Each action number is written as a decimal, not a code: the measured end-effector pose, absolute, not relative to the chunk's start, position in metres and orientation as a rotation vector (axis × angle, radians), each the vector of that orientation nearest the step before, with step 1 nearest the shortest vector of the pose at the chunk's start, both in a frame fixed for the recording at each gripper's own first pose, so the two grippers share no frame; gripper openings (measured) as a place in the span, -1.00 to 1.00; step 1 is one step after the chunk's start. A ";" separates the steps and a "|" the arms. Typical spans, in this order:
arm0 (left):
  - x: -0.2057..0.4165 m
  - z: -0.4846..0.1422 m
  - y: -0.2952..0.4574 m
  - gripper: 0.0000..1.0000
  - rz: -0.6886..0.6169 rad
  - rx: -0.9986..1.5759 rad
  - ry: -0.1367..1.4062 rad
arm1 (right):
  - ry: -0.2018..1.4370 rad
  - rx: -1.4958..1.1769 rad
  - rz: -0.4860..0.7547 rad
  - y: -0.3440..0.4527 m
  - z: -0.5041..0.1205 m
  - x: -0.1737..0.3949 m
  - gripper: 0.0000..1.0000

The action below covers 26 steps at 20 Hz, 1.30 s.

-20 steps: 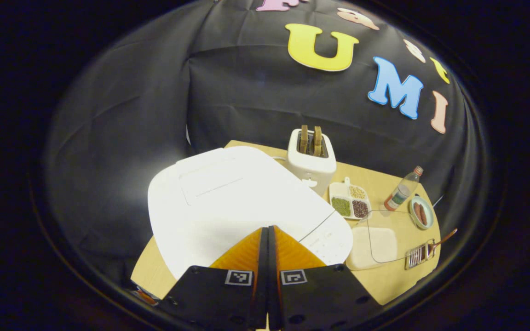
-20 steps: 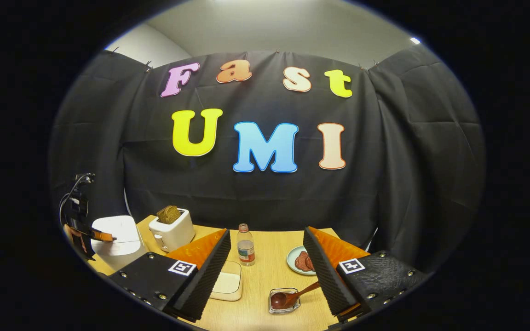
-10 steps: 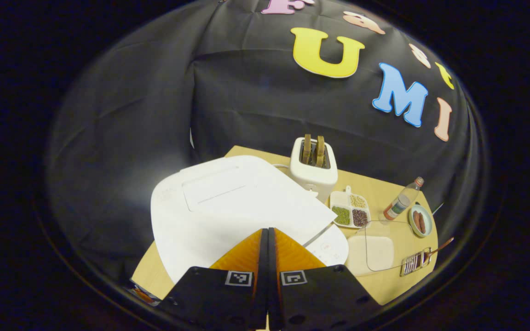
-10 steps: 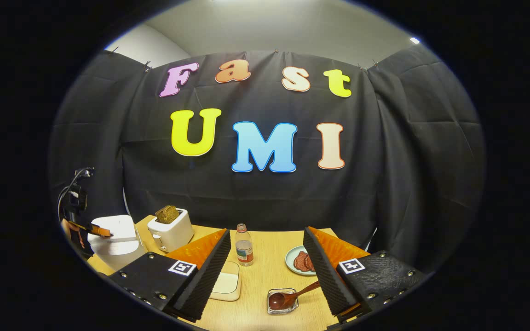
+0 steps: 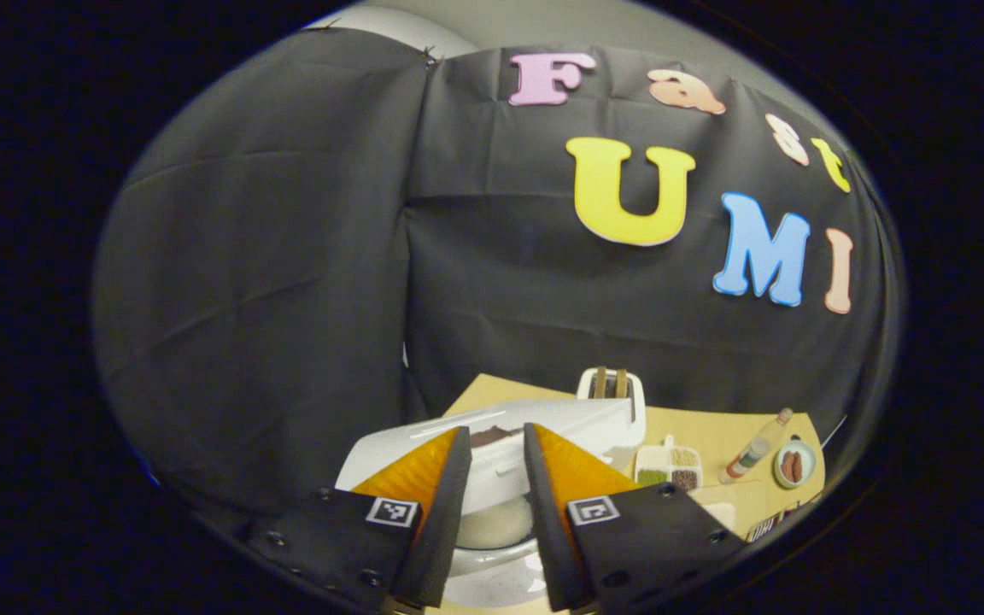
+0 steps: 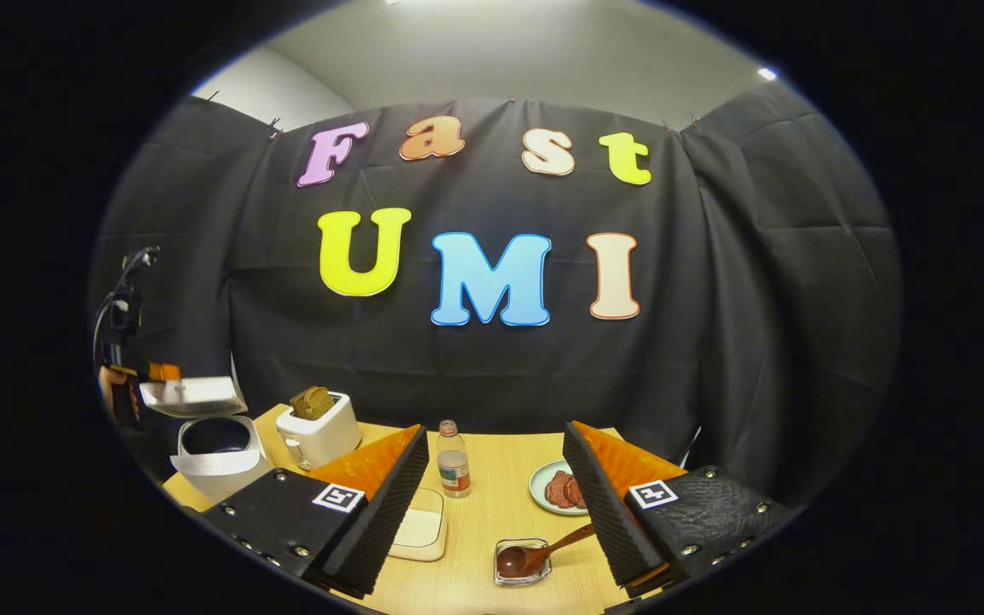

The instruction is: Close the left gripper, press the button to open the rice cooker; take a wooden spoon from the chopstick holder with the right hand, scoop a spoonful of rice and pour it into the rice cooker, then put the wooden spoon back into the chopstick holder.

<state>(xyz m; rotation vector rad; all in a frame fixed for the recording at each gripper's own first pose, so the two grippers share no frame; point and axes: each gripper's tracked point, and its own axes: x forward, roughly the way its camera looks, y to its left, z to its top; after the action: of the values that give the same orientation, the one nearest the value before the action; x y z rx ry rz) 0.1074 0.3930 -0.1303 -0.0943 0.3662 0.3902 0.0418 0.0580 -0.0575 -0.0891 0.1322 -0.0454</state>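
While the left gripper (image 5: 492,444) hangs slightly parted above the lid-up rice cooker (image 5: 496,512), the right gripper (image 6: 496,453) gapes.

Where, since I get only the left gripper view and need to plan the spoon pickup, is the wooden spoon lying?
Observer: In the right gripper view, the wooden spoon lies with its bowl in the clear chopstick holder, handle slanting up to the right.
Operator: Is the right gripper ready?
Observer: The right gripper is open, its fingers wide apart and holding nothing.
Operator: Anything crowding the holder?
Observer: A plate of meat slices sits behind it, apart from it.
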 end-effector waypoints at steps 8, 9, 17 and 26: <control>0.063 -0.005 0.313 0.77 0.294 -0.023 -0.008 | 0.128 -0.076 -0.068 0.035 -0.056 0.043 0.94; 0.056 0.002 0.301 0.73 0.274 -0.031 -0.038 | 0.126 -0.073 -0.069 0.032 -0.056 0.044 0.93; 0.046 -0.024 0.241 0.92 0.197 -0.034 -0.009 | 0.184 -0.038 -0.074 -0.002 -0.095 0.051 0.94; 0.040 -0.027 0.189 0.86 0.114 -0.010 0.016 | 0.344 0.052 -0.137 -0.062 -0.188 0.073 0.94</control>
<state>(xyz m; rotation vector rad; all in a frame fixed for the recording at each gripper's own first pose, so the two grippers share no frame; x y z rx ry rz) 0.0404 0.1892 -0.0267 -0.0099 0.0158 0.1138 0.0729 -0.0620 -0.1882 0.0517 0.3441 -0.1374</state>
